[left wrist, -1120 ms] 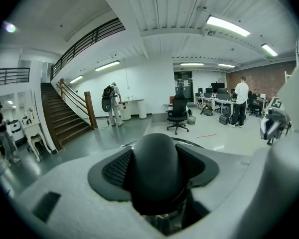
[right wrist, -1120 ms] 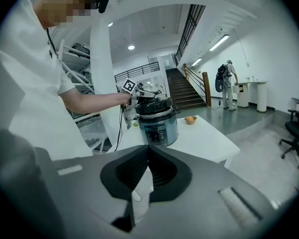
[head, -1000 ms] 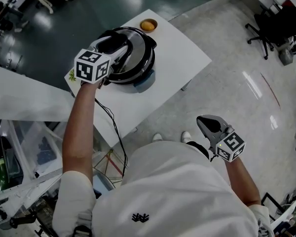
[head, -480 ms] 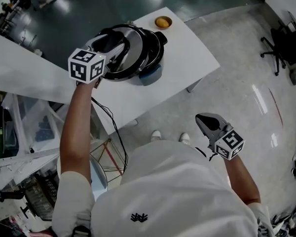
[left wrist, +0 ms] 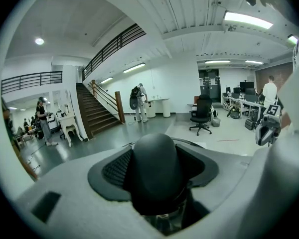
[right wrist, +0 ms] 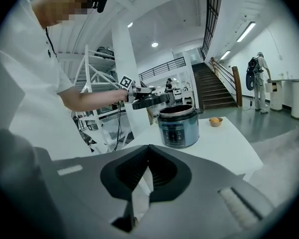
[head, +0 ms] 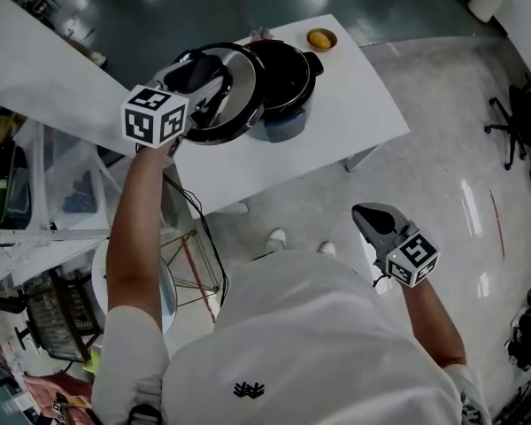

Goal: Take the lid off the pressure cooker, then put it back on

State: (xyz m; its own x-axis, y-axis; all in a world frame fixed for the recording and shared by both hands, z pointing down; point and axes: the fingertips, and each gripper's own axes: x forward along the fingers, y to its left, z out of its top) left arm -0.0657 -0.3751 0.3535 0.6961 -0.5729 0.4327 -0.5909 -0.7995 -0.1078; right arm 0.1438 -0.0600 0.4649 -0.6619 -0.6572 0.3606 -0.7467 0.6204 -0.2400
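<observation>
The pressure cooker (head: 288,78) stands open on the white table (head: 354,113), its dark pot uncovered. My left gripper (head: 202,82) is shut on the black handle (head: 195,71) of the steel lid (head: 221,113), which hangs in the air left of the cooker and overlaps its left rim. In the left gripper view the handle knob (left wrist: 154,168) fills the space between the jaws. The right gripper view shows the cooker (right wrist: 178,126) with the lid (right wrist: 149,101) held above and to its left. My right gripper (head: 372,215) is shut and empty, low by my side, away from the table.
A small bowl (head: 320,38) with something orange sits at the table's far corner. A black cable hangs from the table's near edge. Shelving and clutter stand at the left, office chairs on the floor at the right.
The lid has come off the cooker and moved left and slightly up in my left gripper, uncovering the pot. The right gripper has stayed where it was.
</observation>
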